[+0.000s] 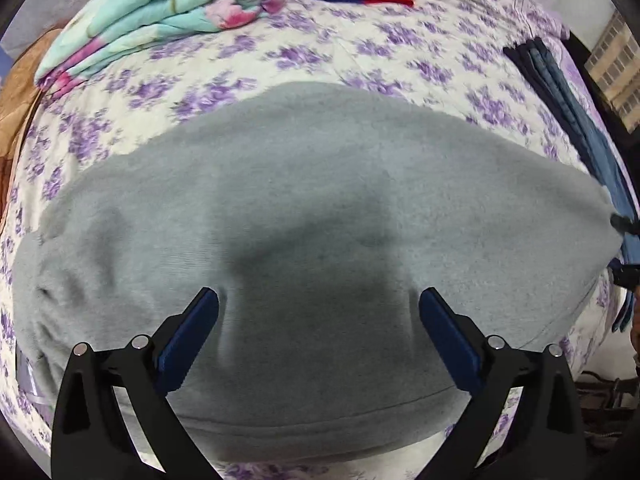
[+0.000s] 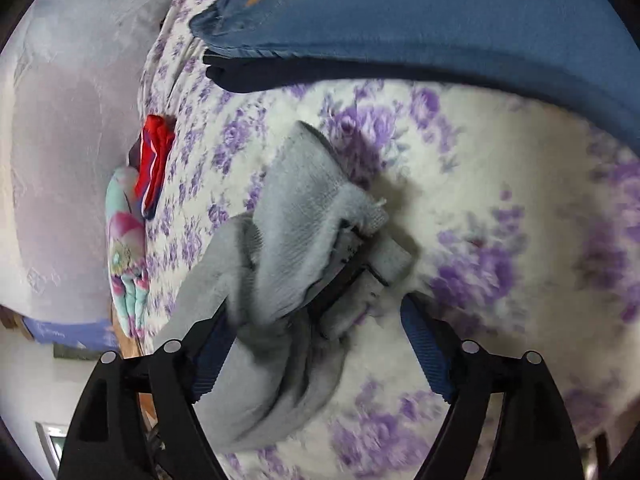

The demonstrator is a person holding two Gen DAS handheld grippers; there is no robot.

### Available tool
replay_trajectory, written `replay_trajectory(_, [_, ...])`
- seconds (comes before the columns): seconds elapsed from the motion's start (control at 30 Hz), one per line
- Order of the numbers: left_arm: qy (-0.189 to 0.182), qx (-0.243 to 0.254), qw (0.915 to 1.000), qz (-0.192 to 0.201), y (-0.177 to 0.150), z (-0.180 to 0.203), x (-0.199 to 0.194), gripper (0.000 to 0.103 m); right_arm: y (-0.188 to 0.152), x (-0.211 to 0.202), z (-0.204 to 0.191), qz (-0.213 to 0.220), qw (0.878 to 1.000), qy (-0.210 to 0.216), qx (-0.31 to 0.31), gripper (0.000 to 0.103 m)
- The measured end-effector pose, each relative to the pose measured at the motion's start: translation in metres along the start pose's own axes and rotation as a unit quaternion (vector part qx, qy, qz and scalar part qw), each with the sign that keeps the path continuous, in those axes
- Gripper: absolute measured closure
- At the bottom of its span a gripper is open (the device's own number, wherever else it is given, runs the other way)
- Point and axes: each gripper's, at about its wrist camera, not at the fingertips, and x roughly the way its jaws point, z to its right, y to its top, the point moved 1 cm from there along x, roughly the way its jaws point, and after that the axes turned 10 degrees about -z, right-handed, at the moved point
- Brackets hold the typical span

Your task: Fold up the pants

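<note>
Two grippers [image 1: 318, 300] [image 2: 316, 316] (both agape), one grey pants [image 1: 320, 200].

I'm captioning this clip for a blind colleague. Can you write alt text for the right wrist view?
Grey pants lie bunched between the wide-open fingers of the right gripper, over a bedsheet with purple flowers. Folded blue jeans lie beyond them.
</note>
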Motion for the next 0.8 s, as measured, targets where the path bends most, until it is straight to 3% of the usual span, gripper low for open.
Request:
replay_trajectory(0.07, [0.0,0.001,1.0,-0.006,0.001,0.005,0.01,0.005,0.008,0.008,-0.013,0.009,1.0,-0.014,-0.026,0.041])
replay_trajectory(0.1, [0.003,0.001,1.0,-0.008,-0.001,0.005,0.013,0.005,0.01,0.009,-0.017,0.005,0.999,-0.014,-0.032,0.069])
replay_trajectory(0.17, [0.017,0.01,0.9998,-0.007,-0.005,0.009,0.02,0.005,0.009,0.005,-0.037,0.003,0.998,-0.026,-0.049,0.079])
replay_trajectory(0.23, [0.026,0.01,0.9996,-0.004,-0.006,0.011,0.02,0.005,-0.004,-0.014,-0.074,0.024,0.99,-0.071,-0.123,0.082])
replay_trajectory(0.33, [0.014,-0.012,0.9998,-0.007,-0.005,0.006,0.013,0.005,-0.035,-0.034,-0.146,0.038,0.966,-0.083,-0.241,0.082])
replay_trajectory(0.4, [-0.002,-0.027,0.9996,0.009,-0.006,0.0,-0.001,0.005,-0.064,-0.031,-0.193,0.031,0.941,-0.095,-0.324,0.082])
replay_trajectory(0.47, [-0.012,-0.043,0.9985,0.033,-0.007,-0.008,-0.019,0.005,-0.105,-0.008,-0.242,0.005,0.903,-0.105,-0.417,0.082])
replay_trajectory(0.57, [-0.015,-0.064,0.9968,0.046,-0.011,-0.024,-0.034,0.005,-0.153,0.054,-0.278,-0.065,0.863,-0.106,-0.489,0.079])
replay_trajectory(0.63, [-0.016,-0.081,0.9954,0.048,-0.017,-0.035,-0.039,0.005,-0.176,0.101,-0.283,-0.116,0.838,-0.119,-0.52,0.067])
replay_trajectory(0.7, [-0.01,-0.097,0.994,0.05,-0.023,-0.046,-0.042,0.005,-0.204,0.165,-0.274,-0.209,0.799,-0.143,-0.545,0.051])
replay_trajectory(0.77, [-0.009,-0.11,0.9928,0.046,-0.029,-0.056,-0.043,0.005,-0.213,0.186,-0.272,-0.225,0.787,-0.156,-0.552,0.041])
replay_trajectory(0.8, [-0.008,-0.115,0.9923,0.045,-0.033,-0.061,-0.043,0.005,-0.212,0.183,-0.277,-0.227,0.795,-0.142,-0.544,0.035])
